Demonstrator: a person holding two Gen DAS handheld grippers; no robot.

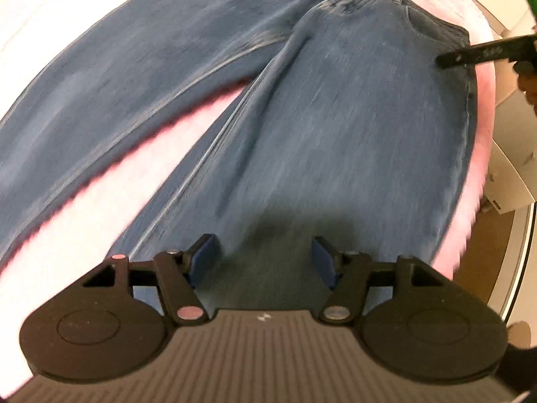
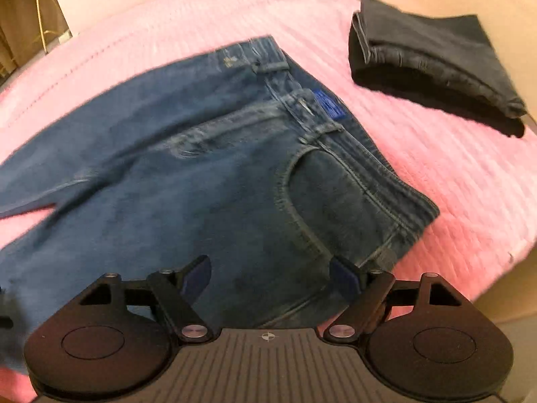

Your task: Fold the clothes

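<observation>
A pair of blue jeans (image 1: 319, 107) lies spread flat on a pink blanket (image 1: 127, 181), its two legs splayed apart toward me and the waist at the far end. My left gripper (image 1: 265, 258) is open and empty, just above the lower part of the right leg. In the right wrist view the jeans (image 2: 188, 181) show their waistband, a blue label and a front pocket. My right gripper (image 2: 272, 278) is open and empty over the hip area near the pocket. The right gripper's finger also shows in the left wrist view (image 1: 470, 53) at the jeans' outer edge.
A folded dark garment (image 2: 433, 67) lies on the pink blanket (image 2: 436, 174) at the far right. The bed edge and a brown floor (image 1: 486, 262) are to the right in the left wrist view, with pale boxes (image 1: 510, 174) beside the bed.
</observation>
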